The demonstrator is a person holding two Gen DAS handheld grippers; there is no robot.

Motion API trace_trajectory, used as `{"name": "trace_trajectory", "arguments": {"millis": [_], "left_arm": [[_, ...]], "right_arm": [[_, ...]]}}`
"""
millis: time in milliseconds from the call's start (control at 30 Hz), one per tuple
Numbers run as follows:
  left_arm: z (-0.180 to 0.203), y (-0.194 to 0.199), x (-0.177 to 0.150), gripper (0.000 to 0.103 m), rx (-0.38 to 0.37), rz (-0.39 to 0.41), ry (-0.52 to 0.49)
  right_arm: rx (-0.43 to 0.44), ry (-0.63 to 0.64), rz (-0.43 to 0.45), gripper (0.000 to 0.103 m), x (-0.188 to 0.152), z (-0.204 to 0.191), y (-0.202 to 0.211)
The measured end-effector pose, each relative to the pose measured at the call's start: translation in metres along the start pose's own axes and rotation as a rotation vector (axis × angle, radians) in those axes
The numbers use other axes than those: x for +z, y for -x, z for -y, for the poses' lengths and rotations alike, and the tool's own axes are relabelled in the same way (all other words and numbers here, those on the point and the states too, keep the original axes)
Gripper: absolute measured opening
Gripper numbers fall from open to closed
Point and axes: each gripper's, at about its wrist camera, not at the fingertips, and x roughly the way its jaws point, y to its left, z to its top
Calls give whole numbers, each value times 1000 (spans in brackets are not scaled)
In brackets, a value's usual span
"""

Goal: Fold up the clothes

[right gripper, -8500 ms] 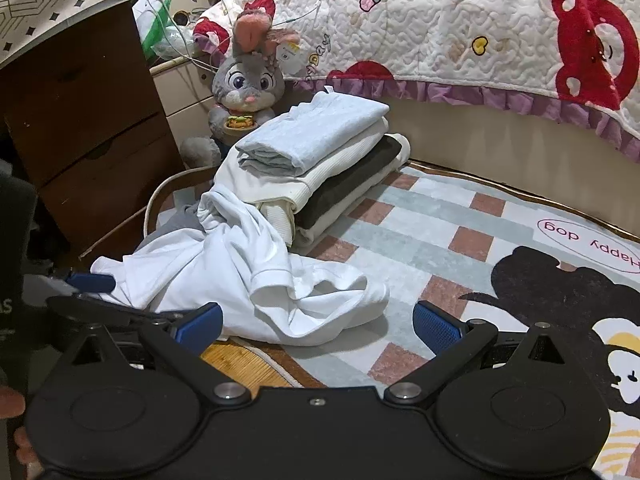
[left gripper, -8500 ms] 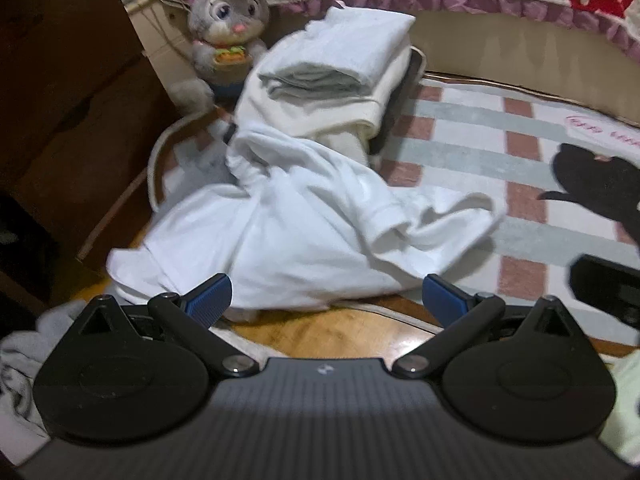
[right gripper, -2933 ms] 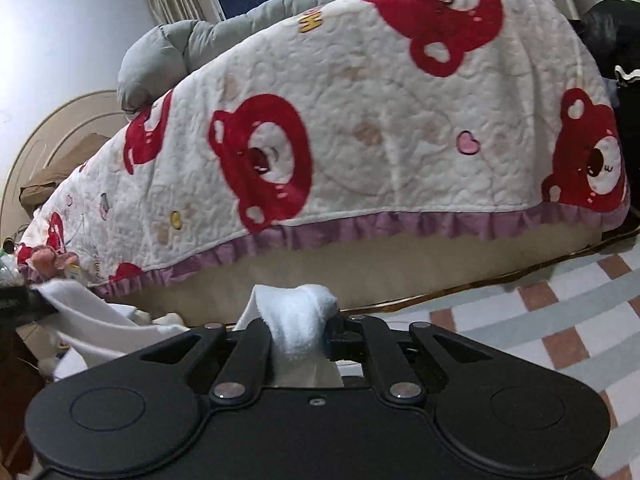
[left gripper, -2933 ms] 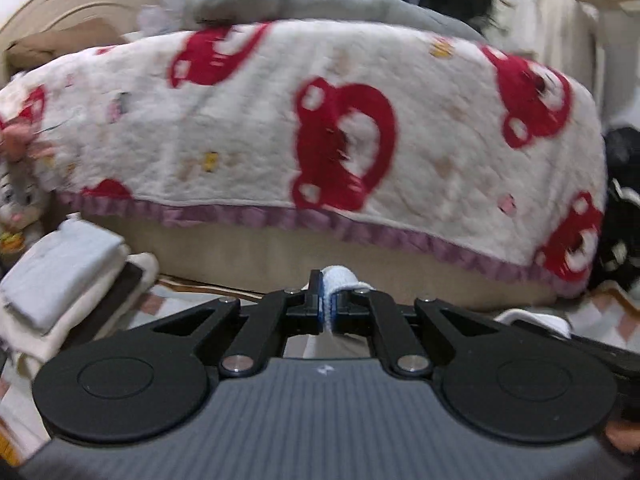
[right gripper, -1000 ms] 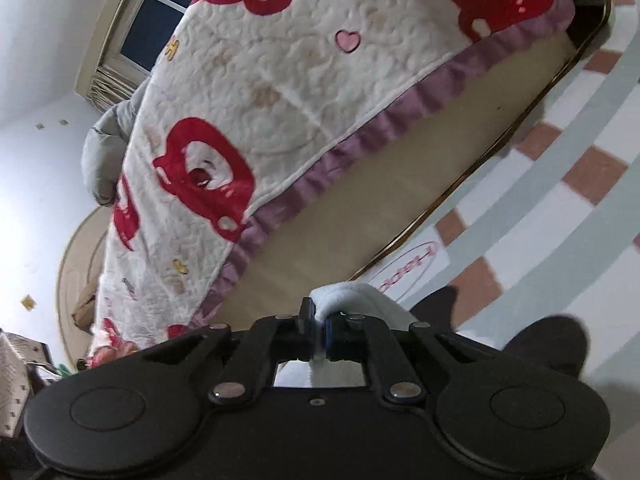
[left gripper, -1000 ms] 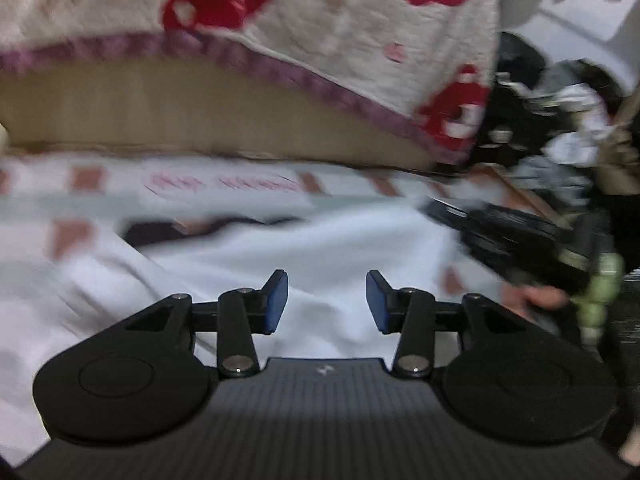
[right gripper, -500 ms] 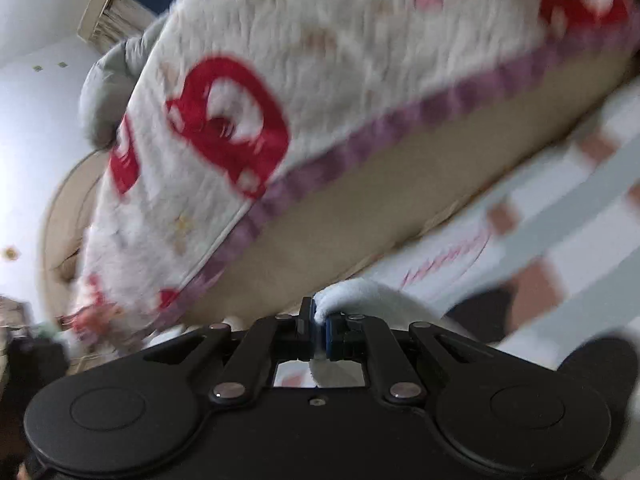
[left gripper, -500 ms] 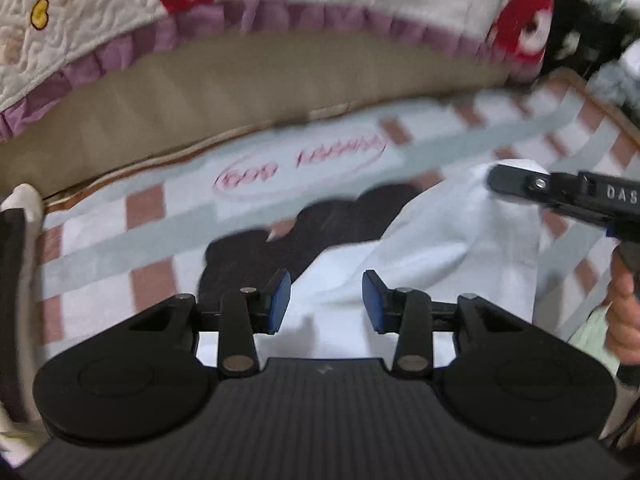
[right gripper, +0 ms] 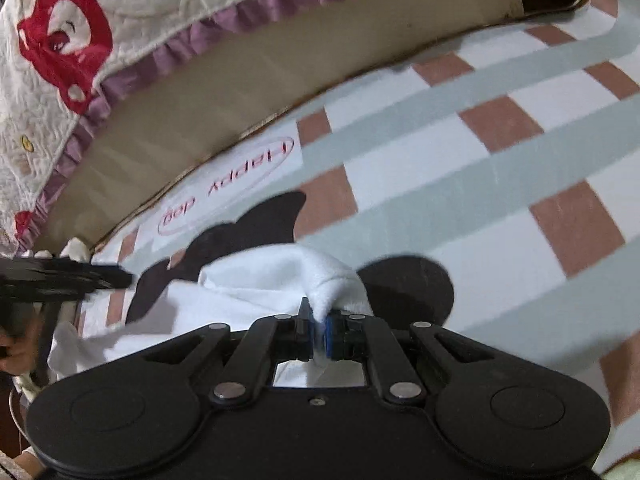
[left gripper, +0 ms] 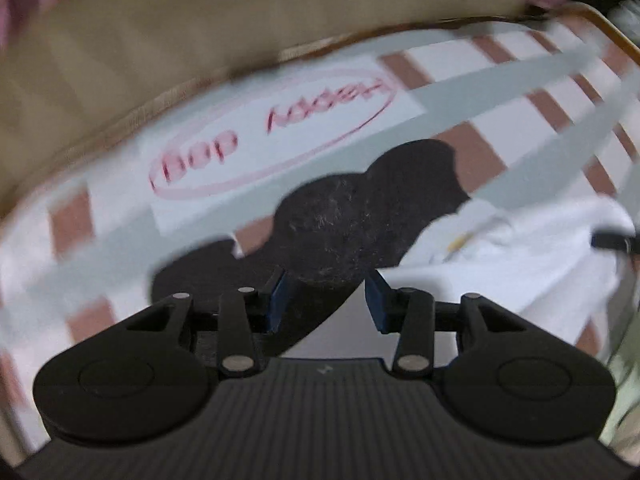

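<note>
Checked rug of white, grey-green and brown squares, black cartoon figure printed on it, white garment lying across it

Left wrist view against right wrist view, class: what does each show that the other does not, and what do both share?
Only the left wrist view shows the left gripper with its jaws apart and empty over the rug's black patch. Only the right wrist view shows the right gripper pinching a fold of the white garment, plus the quilt with red bears. Both show the checked rug, its pink oval label and the garment.
</note>
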Motion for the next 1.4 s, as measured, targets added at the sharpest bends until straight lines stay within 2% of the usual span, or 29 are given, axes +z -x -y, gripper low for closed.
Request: {"name": "trace_trajectory", "arguments": {"millis": [100, 133, 233, 333, 400, 433, 467, 533, 567, 633, 700, 767, 833, 867, 900, 967, 1000, 1100, 1133, 1233, 1267, 1400], "left_arm": [[-9, -22, 7, 42, -159, -73, 171], [-5, -27, 9, 42, -166, -93, 148], [14, -33, 15, 47, -124, -90, -29], [20, -38, 16, 53, -186, -149, -133], [22, -44, 13, 68, -229, -205, -163], [23, -48, 10, 74, -223, -230, -168], [24, -53, 7, 86, -216, -254, -172], [24, -59, 1, 88, -196, -270, -147], [23, -60, -1, 87, -189, -263, -128], [25, -54, -3, 64, -189, -223, -108], [33, -44, -7, 13, -178, -201, -133], [46, -27, -14, 11, -138, -131, -210], [61, 1, -28, 11, -61, 13, -352], [62, 16, -34, 11, -11, 65, -378], [56, 30, -37, 10, 13, 99, -338], [37, 65, -43, 10, -9, 167, -207], [29, 84, -49, 10, -12, 218, -185], [24, 127, -66, 10, 89, 362, -286], [18, 139, -68, 10, 88, 380, -262], [-5, 173, -79, 10, -16, 389, -99], [-10, 181, -86, 10, -26, 394, -85], [-12, 199, -108, 9, 39, 449, -159]], "right_arm": [[-67, -6, 12, 7, 9, 8, -15], [-89, 0, 24, 7, 13, 11, -20], [-69, -25, 66, 7, 19, 14, -29], [-50, 2, 89, 7, 20, 10, -28], [-27, 19, 104, 7, 20, 9, -24], [-9, 16, 109, 7, 20, 11, -22], [20, -4, 114, 7, 21, 14, -21], [86, -57, 122, 7, 22, 21, -18], [134, -83, 126, 7, 22, 25, -17], [242, -138, 131, 7, 23, 31, -16], [309, -171, 139, 7, 23, 34, -15], [340, -165, 150, 7, 23, 32, -14], [363, -147, 167, 7, 22, 27, -12], [378, -137, 175, 7, 23, 25, -11], [401, -127, 184, 7, 23, 23, -10], [442, -102, 202, 7, 23, 18, -6], [458, -82, 211, 7, 23, 14, -3], [504, -19, 216, 7, 21, 0, 3], [514, 1, 203, 7, 19, -6, 2], [498, 72, 197, 7, 9, -30, 6], [493, 104, 203, 7, 5, -39, 10], [493, 212, 256, 7, -10, -74, 29]]}}
